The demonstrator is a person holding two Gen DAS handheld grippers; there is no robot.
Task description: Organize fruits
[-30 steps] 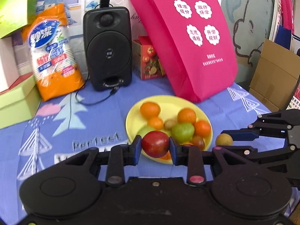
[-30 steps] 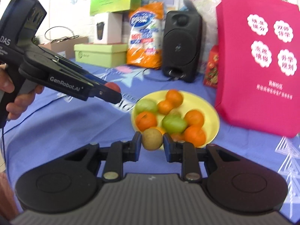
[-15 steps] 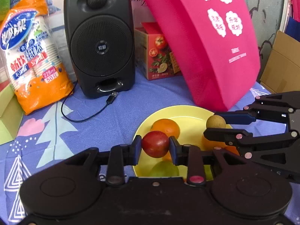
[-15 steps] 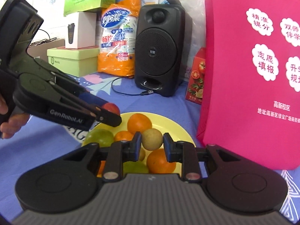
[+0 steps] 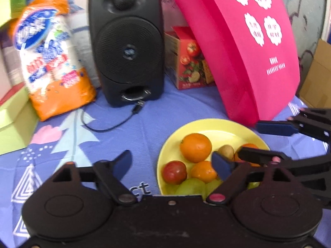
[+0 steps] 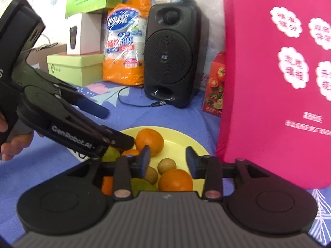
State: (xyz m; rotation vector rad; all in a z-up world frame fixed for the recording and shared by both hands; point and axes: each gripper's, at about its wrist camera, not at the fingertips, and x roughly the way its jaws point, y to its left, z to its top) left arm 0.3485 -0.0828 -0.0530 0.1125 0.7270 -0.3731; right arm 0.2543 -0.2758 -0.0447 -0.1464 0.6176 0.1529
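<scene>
Blue patterned cloth [image 5: 144, 124] covers the table, and the back of it is crowded: a black speaker [image 5: 127, 43] at twelve o'clock in the left wrist view, an orange-and-blue plastic pack [image 5: 51, 55] at ten, a small red carton printed with tomatoes [image 5: 190, 62] just right of the speaker, and a big magenta tote bag [image 5: 248, 47] leaning in at one to two o'clock. Green boxes [image 6: 78, 68] stack up at ten o'clock in the right wrist view. A thin black cable [image 5: 107, 126] trails from the speaker's base across the cloth.

Centre stage, the yellow plate [image 5: 227, 126] sits on the cloth in front of the bag, loaded with fruit. The left gripper [image 5: 172, 163] is spread wide, empty, its right finger over the plate's fruit and its left finger over bare cloth. Just beyond it the red apple [image 5: 174, 172] rests on the plate at the near left edge, beside a large orange [image 5: 195, 147] and a smaller orange [image 5: 203, 171], with green fruit [image 5: 190, 187] at the plate's near rim.

The right gripper [image 6: 168, 160] hovers over the plate too, fingers parted, nothing between them. Below its gap lies a small brown round fruit [image 6: 166, 166], touching an orange [image 6: 175, 179] at six o'clock; a second brown one [image 6: 151, 174] sits just left. Another orange [image 6: 149, 141] lies toward the plate's far side. The left gripper's body crosses in from nine o'clock, a hand [image 6: 12, 142] on its grip.
</scene>
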